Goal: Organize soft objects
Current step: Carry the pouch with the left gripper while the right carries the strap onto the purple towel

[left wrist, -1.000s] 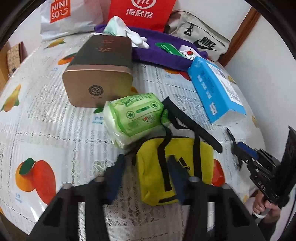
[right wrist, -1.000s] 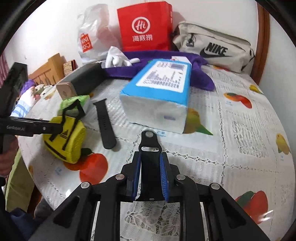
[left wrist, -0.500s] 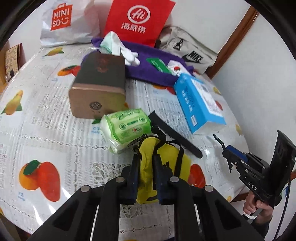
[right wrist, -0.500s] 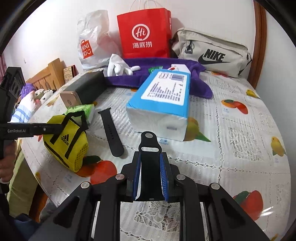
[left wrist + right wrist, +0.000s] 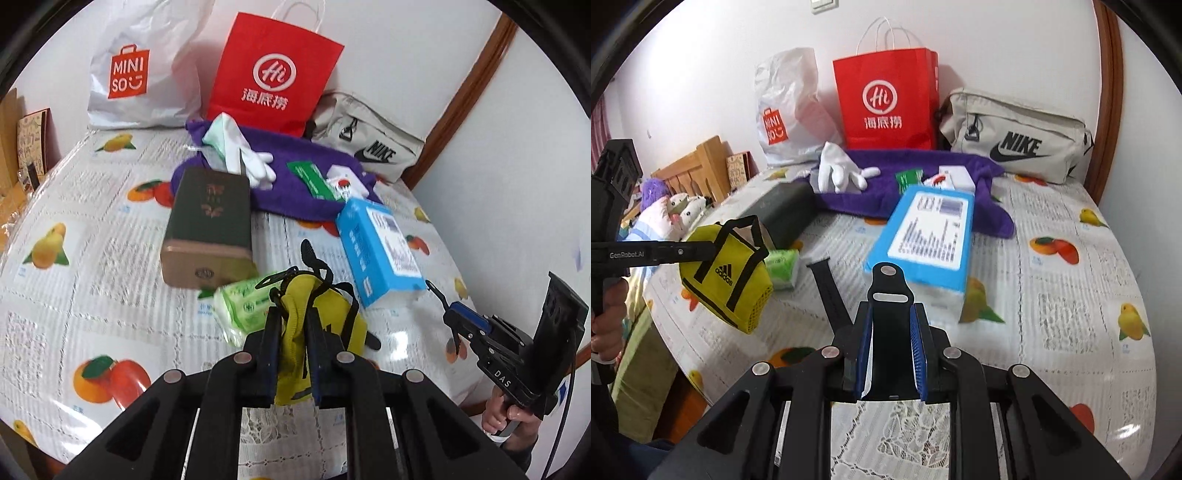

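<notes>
Left gripper (image 5: 291, 328): clamped on the yellow Adidas pouch (image 5: 726, 280), lifted clear of the desk (image 5: 1052, 295) for sorting.
Right gripper (image 5: 892, 332): closed on a black watch strap piece (image 5: 890, 295), held for placing.

A table (image 5: 1052, 295) with a fruit-picture cloth has a blue pack (image 5: 923, 236) just ahead of the right gripper (image 5: 892, 317), a green pack (image 5: 783, 264) and black strap (image 5: 827, 291) to its left, and a purple towel, maybe, (image 5: 923, 177) farther ahead.

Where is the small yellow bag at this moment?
The yellow bag hangs in the left claw, lifted above the table's left edge, beside the green tissue pack.
</notes>
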{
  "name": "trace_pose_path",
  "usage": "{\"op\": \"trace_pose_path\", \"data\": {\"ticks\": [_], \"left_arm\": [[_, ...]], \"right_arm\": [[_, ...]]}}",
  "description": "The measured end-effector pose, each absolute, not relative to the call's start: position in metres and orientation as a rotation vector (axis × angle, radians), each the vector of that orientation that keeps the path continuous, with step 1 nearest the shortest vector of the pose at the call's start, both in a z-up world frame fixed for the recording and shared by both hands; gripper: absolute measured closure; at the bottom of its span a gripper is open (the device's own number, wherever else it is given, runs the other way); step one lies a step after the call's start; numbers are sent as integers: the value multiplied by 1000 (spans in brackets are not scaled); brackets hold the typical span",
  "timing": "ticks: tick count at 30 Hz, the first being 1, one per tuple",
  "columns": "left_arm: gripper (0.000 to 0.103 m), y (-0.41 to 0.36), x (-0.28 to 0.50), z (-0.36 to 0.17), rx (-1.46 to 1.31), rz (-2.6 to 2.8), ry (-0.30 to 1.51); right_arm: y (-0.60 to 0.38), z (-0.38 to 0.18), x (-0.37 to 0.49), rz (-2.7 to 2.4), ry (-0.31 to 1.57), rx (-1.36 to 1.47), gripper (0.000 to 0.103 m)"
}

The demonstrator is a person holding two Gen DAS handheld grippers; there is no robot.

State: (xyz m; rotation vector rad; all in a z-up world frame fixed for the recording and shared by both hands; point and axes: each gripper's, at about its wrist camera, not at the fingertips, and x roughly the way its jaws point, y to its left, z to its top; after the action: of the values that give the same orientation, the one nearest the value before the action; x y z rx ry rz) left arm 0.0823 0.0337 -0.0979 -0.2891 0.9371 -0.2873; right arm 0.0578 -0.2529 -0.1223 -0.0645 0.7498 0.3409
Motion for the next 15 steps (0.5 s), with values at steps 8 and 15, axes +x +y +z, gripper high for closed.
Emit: {"op": "trace_pose_path", "data": {"ticks": [8,15], "left_arm": [[90,41,108,-79,-303,-256,906],[90,45,139,-66,-310,-228,892]], "right_arm": [[-255,-98,87,338,711,-61,82],[-255,-84,123,336,694,-48,82]]}}
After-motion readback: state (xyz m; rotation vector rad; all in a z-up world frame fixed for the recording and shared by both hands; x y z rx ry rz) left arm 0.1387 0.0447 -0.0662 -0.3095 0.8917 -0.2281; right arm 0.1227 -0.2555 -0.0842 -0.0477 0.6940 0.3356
